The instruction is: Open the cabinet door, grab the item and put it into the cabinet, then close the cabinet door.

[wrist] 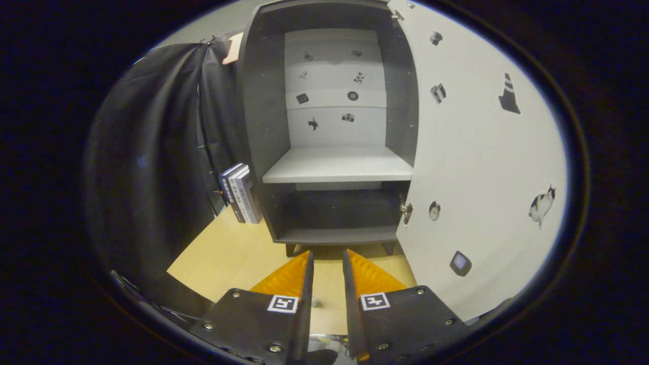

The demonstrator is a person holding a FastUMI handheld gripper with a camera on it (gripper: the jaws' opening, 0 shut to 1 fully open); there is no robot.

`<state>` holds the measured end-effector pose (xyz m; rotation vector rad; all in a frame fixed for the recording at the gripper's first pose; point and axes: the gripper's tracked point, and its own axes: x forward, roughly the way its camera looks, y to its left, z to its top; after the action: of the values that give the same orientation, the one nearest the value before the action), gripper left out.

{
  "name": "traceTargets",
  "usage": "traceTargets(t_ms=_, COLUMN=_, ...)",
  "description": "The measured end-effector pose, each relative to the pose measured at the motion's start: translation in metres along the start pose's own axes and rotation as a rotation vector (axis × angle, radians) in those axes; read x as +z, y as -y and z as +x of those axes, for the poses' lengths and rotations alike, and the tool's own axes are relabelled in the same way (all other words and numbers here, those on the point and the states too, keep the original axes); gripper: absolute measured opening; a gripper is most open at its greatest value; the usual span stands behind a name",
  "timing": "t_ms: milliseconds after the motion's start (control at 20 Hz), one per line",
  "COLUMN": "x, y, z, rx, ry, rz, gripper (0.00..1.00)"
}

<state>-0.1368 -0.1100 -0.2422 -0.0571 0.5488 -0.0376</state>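
Cabinet [329, 167]: 1, door [476, 167] open | books [241, 192]: 3 | gripper [328, 263] jaws empty

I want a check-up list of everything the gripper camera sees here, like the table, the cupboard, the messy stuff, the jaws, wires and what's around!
Surface: pale wooden tabletop, bare ahead of the jaws.
Job's things: grey cabinet stands on the tabletop; its white door is swung wide open to the right, stickers on its inner face. White shelf and the dark lower compartment hold nothing. Item to store: nothing seen.
Clutter: stack of books upright against the cabinet's left side.
Grippers: gripper has a narrow gap between its orange jaws, nothing in it; open or shut is unclear.
Cables: nothing seen.
Surroundings: black cloth wall to the left.
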Motion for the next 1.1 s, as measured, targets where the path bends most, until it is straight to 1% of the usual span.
traceTargets(t_ms=150, x=-0.039, y=-0.019, z=0.028, rx=0.076, ry=-0.099, rz=-0.028, gripper=0.31)
traceTargets(t_ms=200, x=-0.052, y=-0.022, z=0.036, rx=0.094, ry=-0.133, rz=-0.044, gripper=0.48)
traceTargets(t_ms=250, x=-0.067, y=-0.022, z=0.046, rx=0.105, ry=-0.165, rz=-0.067, gripper=0.53)
traceTargets(t_ms=400, x=-0.112, y=-0.029, z=0.073, rx=0.145, ry=-0.269, rz=-0.115, gripper=0.53)
traceTargets(t_ms=650, x=-0.165, y=-0.034, z=0.114, rx=0.183, ry=-0.391, rz=-0.154, gripper=0.54)
traceTargets(t_ms=900, x=-0.201, y=-0.041, z=0.138, rx=0.200, ry=-0.473, rz=-0.205, gripper=0.54)
traceTargets(t_ms=1050, x=-0.216, y=-0.045, z=0.142, rx=0.217, ry=-0.510, rz=-0.214, gripper=0.54)
traceTargets(t_ms=1100, x=-0.220, y=-0.047, z=0.144, rx=0.219, ry=-0.515, rz=-0.218, gripper=0.52)
